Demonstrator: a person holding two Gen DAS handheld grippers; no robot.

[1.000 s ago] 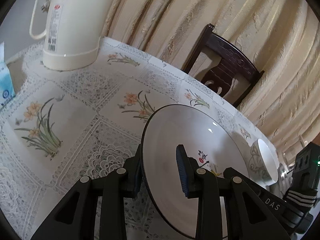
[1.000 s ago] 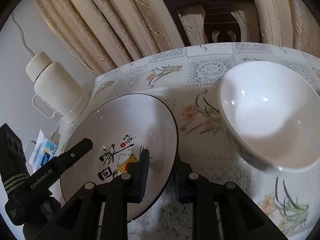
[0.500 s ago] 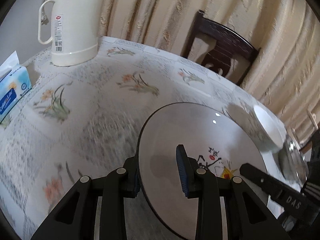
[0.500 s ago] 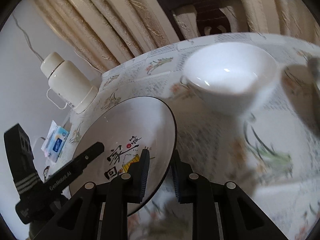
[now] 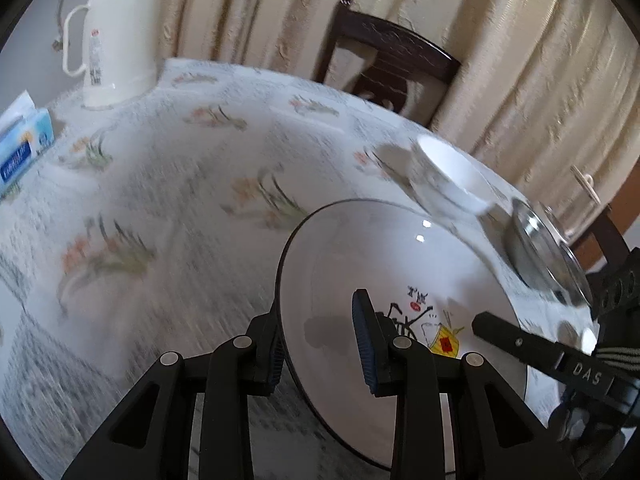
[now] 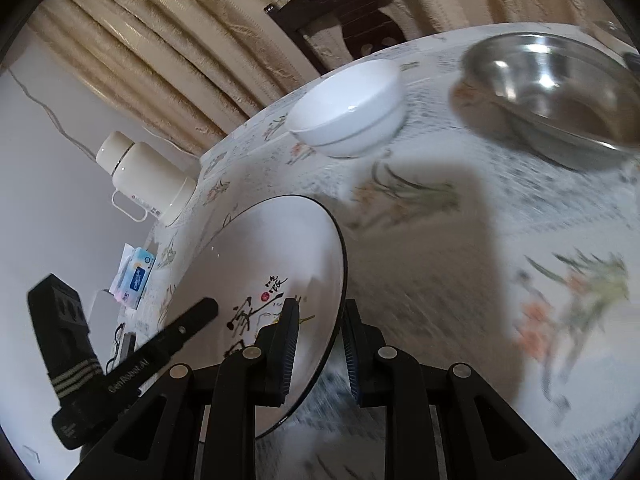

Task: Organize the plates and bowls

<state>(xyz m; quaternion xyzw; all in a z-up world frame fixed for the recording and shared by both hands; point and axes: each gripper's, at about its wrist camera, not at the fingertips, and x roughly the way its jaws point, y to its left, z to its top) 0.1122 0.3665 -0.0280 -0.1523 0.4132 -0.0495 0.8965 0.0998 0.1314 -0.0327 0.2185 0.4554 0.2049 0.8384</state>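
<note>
A white plate point(image 5: 384, 264) with a black rim and a printed drawing is held above the table by both grippers. My left gripper point(image 5: 320, 340) is shut on the plate's left rim. My right gripper point(image 6: 320, 344) is shut on the opposite rim of the same plate point(image 6: 272, 256). The right gripper's finger point(image 5: 532, 348) shows across the plate in the left wrist view, and the left gripper's finger point(image 6: 168, 344) in the right wrist view. A white bowl point(image 6: 348, 108) stands on the table beyond the plate, with a steel bowl point(image 6: 560, 92) to its right.
A cream thermos jug point(image 5: 120, 40) and a blue tissue pack point(image 5: 24, 148) stand at the table's far left. A dark wooden chair point(image 5: 384, 68) sits behind the table against beige curtains. The flowered lace tablecloth point(image 5: 160, 200) covers the table.
Both grippers have lifted the plate and carried it rightward. The steel bowl has come into view and the white bowl looks farther off.
</note>
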